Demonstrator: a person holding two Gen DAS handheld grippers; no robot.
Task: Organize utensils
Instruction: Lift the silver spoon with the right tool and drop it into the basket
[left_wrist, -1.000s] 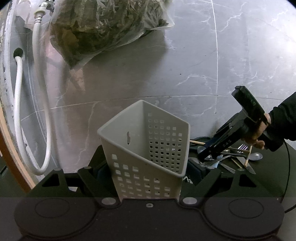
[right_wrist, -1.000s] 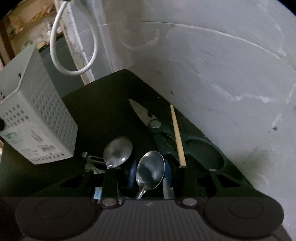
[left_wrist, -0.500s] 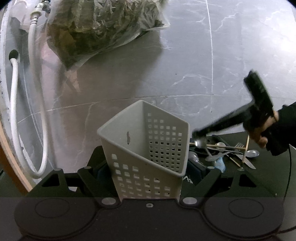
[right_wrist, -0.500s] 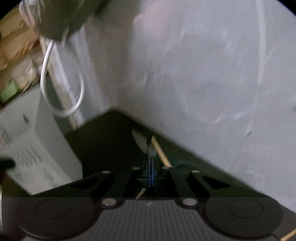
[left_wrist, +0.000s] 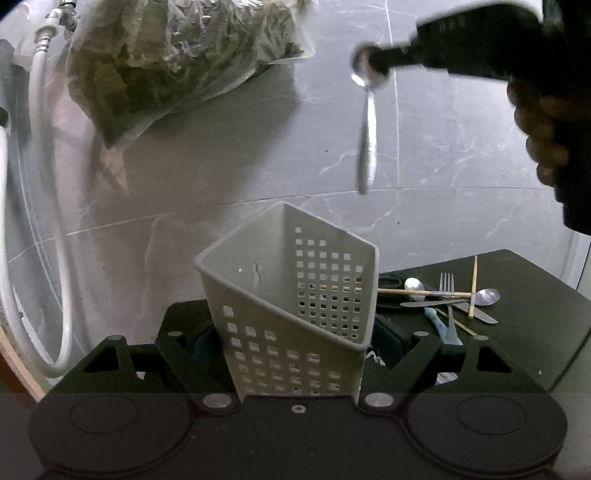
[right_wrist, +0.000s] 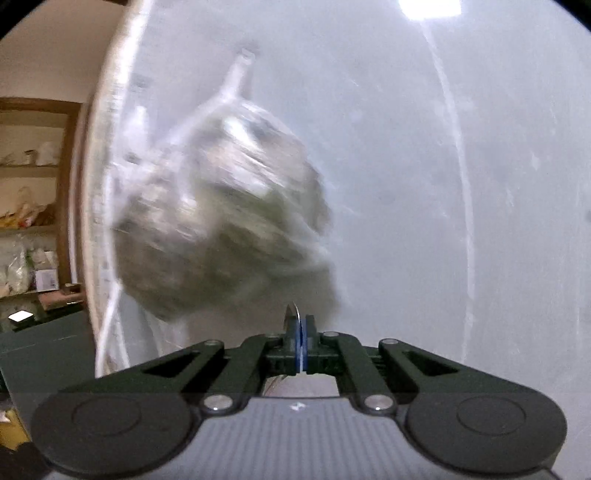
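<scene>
Left gripper (left_wrist: 291, 354): clamped on the lower body of a white perforated basket (left_wrist: 295, 291), which is held tilted, open mouth facing up and away from the tool. No utensil can be seen inside through the opening.

Right gripper (right_wrist: 300, 350): jaws closed tight on the bowl of a spoon (left_wrist: 365, 147). In the left wrist view the spoon hangs handle-down from the gripper tips, in the air above the basket mouth and slightly to its right, not yet inside it. The right wrist view is motion-blurred; only a sliver of metal shows between the blue pads (right_wrist: 295, 343).

Outstanding: to the right of the basket, on the dark table (left_wrist: 524, 280), a loose pile remains. Noted there: a fork (left_wrist: 447, 291), two further spoons, a knife (left_wrist: 476, 314) and chopsticks (left_wrist: 472, 291), crossing one another.

Assessment: work appears to be at an early stage. First spoon is in transit; lowering it into the basket is pending, and the whole pile is still to be sorted.
</scene>
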